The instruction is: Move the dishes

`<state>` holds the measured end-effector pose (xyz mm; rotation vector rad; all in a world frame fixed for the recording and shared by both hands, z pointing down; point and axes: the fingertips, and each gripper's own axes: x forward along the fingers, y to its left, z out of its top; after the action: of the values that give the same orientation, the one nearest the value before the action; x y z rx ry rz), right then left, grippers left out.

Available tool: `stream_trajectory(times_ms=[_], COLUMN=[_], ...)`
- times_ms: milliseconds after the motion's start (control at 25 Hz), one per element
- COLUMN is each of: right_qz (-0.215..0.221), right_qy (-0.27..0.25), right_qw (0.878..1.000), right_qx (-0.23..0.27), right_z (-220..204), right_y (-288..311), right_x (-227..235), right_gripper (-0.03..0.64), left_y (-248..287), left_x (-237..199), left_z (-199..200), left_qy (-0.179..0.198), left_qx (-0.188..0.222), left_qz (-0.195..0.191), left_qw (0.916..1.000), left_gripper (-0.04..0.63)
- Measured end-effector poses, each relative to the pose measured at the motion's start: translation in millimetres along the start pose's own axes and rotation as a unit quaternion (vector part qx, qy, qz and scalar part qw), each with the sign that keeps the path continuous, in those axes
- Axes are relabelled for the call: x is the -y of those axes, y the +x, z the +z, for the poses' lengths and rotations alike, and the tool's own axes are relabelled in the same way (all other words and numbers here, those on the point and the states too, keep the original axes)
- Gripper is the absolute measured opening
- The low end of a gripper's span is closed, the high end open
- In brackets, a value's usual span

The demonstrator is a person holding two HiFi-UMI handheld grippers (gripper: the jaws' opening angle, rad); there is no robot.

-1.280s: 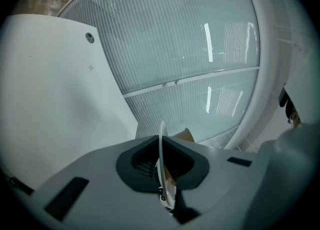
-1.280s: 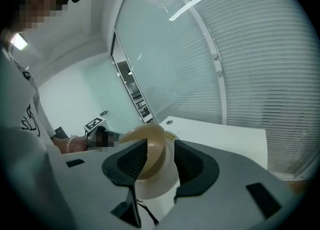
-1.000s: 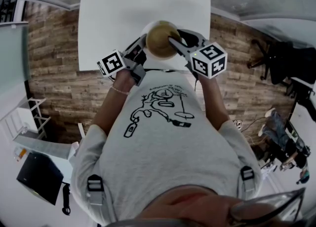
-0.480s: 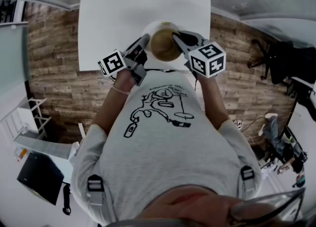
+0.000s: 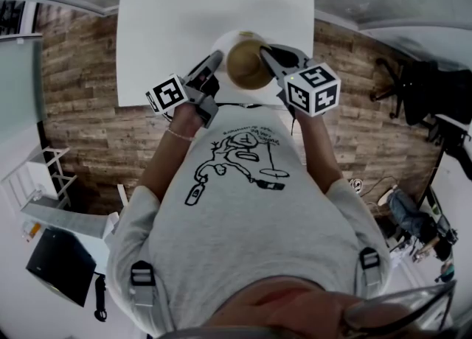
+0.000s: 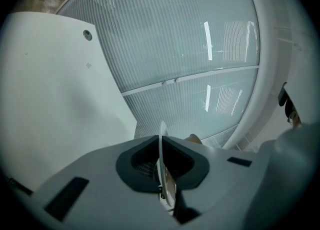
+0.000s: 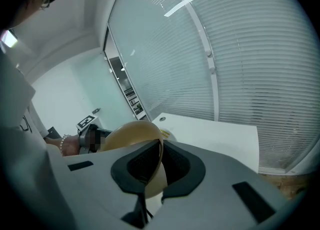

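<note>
Holding thin white round plate [image 6: 161,139] edge-on in left gripper [image 5: 214,63], jaws squeezed fully together on rim. Pinching rim of tan rounded bowl [image 7: 131,133] with right gripper [image 5: 264,56], jaws just been closing and now tight on bowl wall. From head view, looks like bowl sitting over plate, both up by near edge of white rectangular table [image 5: 184,13], right between two grippers. Honestly can't tell whether bowl actually touching plate. Wood-plank floor [image 5: 81,109] either side of table.
</note>
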<state>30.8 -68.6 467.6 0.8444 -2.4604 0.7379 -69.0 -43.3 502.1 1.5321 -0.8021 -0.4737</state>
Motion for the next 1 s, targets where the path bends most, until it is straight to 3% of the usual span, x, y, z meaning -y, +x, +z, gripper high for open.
stream_trajectory(times_ms=[640,1000], right_qz=[-0.005,-0.025], right_qy=[0.014,0.021], right_qw=[1.0,0.999], right_qx=[0.01,0.009], right_z=[3,-1], right_y=[-9,-14], right_x=[13,28], right_gripper=[0.041,0.041], left_y=[-8,-20], left_x=[-15,-29], left_z=[13,33], left_qy=[0.005,0.012], left_qx=[0.019,0.05], left_qz=[0.006,0.02], left_qw=[0.9998,0.9985], left_gripper=[0.012,0.012])
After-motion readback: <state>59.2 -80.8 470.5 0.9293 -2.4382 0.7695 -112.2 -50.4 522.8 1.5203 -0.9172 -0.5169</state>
